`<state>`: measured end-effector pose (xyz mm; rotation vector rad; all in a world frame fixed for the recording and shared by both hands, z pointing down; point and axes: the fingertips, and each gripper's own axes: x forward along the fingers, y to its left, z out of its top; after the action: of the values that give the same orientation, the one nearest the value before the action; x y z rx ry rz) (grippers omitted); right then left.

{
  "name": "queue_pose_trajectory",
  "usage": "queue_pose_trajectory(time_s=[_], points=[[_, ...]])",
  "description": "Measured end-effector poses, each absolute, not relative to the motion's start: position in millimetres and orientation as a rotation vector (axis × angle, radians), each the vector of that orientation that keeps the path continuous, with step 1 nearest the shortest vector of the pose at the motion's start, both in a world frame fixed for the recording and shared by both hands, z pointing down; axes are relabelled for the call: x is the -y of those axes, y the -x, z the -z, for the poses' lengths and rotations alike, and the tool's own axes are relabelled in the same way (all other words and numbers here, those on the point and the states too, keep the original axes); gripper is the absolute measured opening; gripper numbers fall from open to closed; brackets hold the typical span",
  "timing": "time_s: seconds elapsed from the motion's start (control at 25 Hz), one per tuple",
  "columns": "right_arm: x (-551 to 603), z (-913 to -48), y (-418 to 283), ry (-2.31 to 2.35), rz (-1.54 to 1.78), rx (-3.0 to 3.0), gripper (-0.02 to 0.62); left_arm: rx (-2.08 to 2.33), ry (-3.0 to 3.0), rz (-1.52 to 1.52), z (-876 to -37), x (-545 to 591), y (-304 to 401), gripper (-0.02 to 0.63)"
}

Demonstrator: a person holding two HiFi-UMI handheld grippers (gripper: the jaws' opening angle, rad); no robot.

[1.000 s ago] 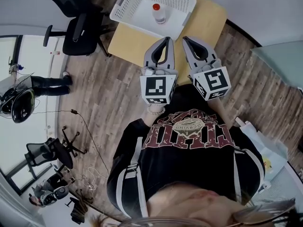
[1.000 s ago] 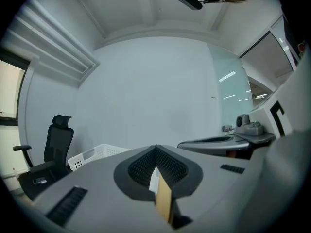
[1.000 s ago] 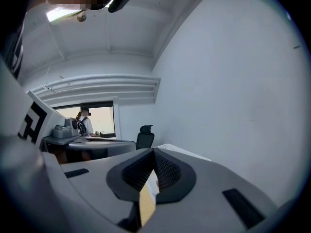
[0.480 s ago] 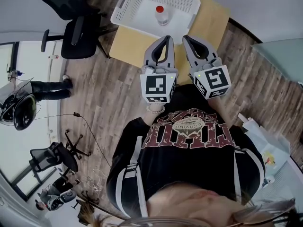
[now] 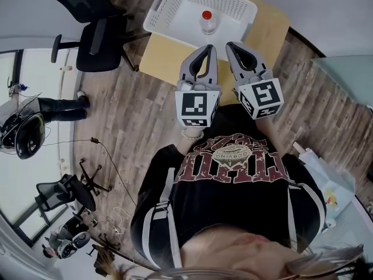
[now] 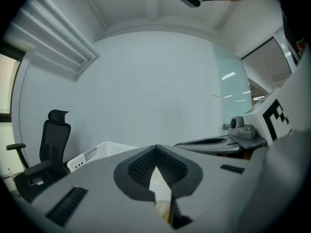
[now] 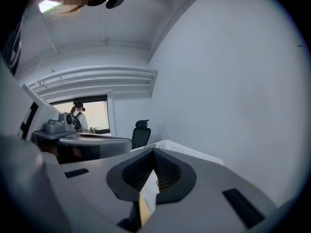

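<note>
I hold the left gripper [image 5: 208, 46] and right gripper [image 5: 230, 44] side by side over the near edge of the surface [image 5: 160, 57], both clenched. In the left gripper view [image 6: 155, 147] and the right gripper view [image 7: 153, 150] the tips meet with nothing gripped between them. A white basket [image 5: 169, 4] sits at the far edge of the surface, just beyond the tips. A bottle [image 5: 206, 21] with a red cap stands upright inside it, close to its near wall. Neither gripper touches either one. A black office chair [image 5: 96, 37] stands on the wooden floor [image 5: 134, 115] beside the surface's left edge.
</note>
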<state>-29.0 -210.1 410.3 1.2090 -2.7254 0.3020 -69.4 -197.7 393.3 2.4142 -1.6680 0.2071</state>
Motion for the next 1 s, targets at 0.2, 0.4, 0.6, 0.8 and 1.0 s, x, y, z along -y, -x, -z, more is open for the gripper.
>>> queue_pose_trajectory(time_s=[0.2,0.4,0.6,0.8,1.0], points=[[223.7,-417.7,41.2,-1.199,-0.296,2.713,0.017,1.662,-2.403,-0.206,-398.4,205.1,80.6,0.046],[239.9,-426.9,44.2,-1.195,-0.276,2.684,0.017,1.658,-2.397,-0.204,-399.4,208.9,82.4,0.048],[255.2,-441.7,41.9,-1.183,-0.259,2.643,0.017,1.655,-2.388,-0.201,-401.7,209.6,78.9,0.046],[273.5,-451.3,47.0,-1.168,-0.238,2.608,0.017,1.662,-2.372,-0.194,-403.5,211.8,83.3,0.046],[295.4,-461.8,54.0,-1.147,-0.195,2.558,0.017,1.674,-2.358,-0.188,-404.5,214.5,85.7,0.046]])
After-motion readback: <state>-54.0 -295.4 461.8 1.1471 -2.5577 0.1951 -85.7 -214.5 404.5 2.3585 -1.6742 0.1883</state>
